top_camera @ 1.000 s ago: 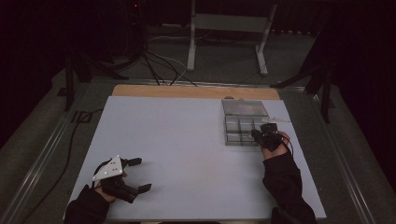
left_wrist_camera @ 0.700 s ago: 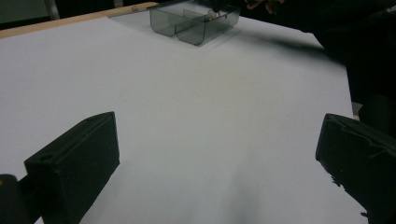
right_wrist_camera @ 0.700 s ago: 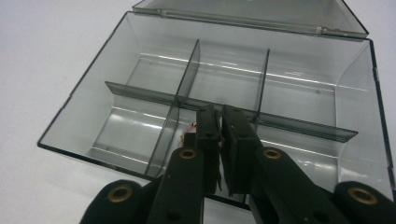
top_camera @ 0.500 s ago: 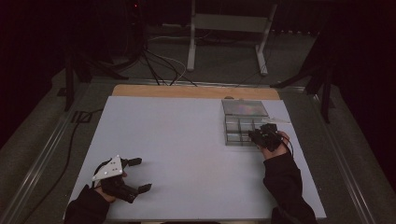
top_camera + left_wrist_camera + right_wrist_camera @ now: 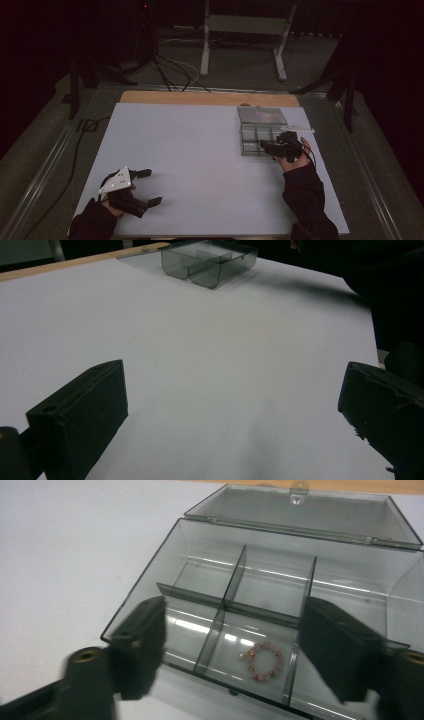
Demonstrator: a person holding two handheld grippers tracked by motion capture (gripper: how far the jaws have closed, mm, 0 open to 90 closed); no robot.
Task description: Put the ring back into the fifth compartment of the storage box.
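A smoky clear compartment box (image 5: 262,131) sat open on the white table (image 5: 200,165), lid back, with a small pink bead bracelet (image 5: 262,660) lying in a near middle compartment. The right gripper (image 5: 270,146) hung over the box's near edge, jaws spread wide and empty. Judging from that, the bracelet seemed placed and the lid remained to be shut, while the left gripper (image 5: 145,187), also wide open and empty, waited well away from the box.

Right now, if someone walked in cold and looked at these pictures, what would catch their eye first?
Probably the smoky clear compartment box at the table's far right, lid folded back, with a small pink beaded bracelet lying in one near compartment. The right gripper hangs open just over that compartment. The left gripper sits open at the near left of the pale table, apart from the box.
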